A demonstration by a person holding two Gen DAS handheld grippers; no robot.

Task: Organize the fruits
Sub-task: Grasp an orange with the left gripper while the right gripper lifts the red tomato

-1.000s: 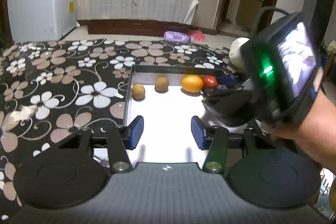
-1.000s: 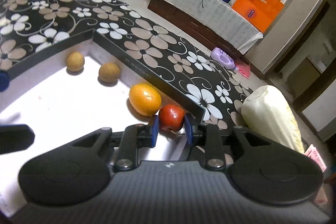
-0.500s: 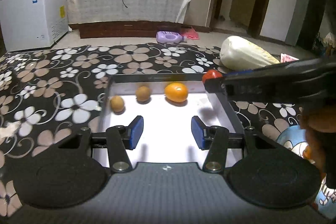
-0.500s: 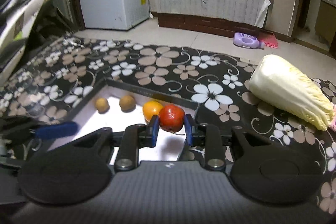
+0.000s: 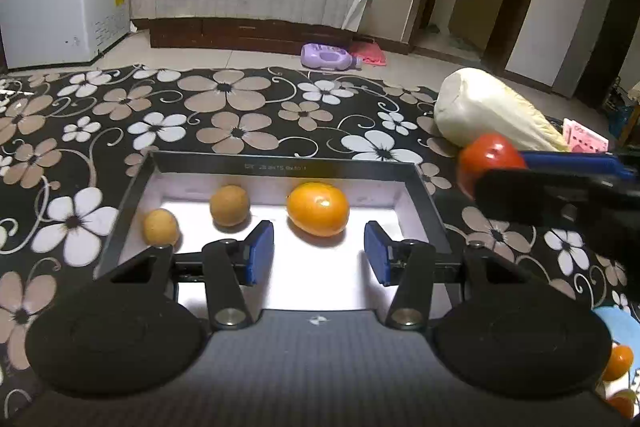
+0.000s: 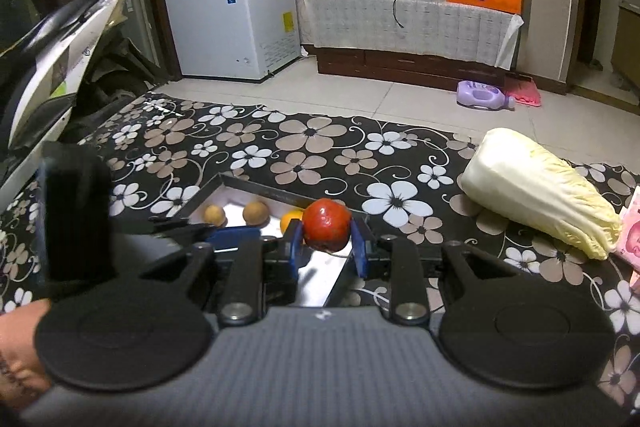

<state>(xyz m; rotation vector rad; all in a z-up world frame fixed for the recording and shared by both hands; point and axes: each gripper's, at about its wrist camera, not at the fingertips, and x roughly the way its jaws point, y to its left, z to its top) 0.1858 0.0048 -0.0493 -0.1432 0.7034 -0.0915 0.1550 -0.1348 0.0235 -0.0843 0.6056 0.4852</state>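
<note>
- Right gripper (image 6: 327, 247): clenching the red fruit (image 6: 327, 230) between its blue pads, holding it in the air above the tray's right-hand edge; in the left wrist view the fruit (image 5: 486, 159) is showing at 3 o'clock of the tray, outside the rim
- Red fruit: looking near round, no clear long axis; which way its stem is pointing cannot be told
- Left gripper (image 5: 319, 258): standing released, jaws spread wide and gripping nothing, hovering over the tray's near half
- Tray (image 5: 276, 167): black-rimmed, white-floored, lying flat on the floral mat (image 5: 236, 107)
- Orange fruit (image 5: 317, 209): resting on the tray floor at 12 o'clock of the left gripper, long axis running 9 to 3 o'clock
- Brown fruit (image 5: 229, 205): sitting near the far wall, at 9 o'clock of the orange fruit, apart from it
- Smaller brown fruit (image 5: 161, 227): sitting near the tray's left wall, at 8 o'clock of the other brown one
- Cabbage (image 6: 540, 193): lying on the mat at 2 o'clock of the tray, long axis running 10 to 4 o'clock, cut base pointing to 10 o'clock
</note>
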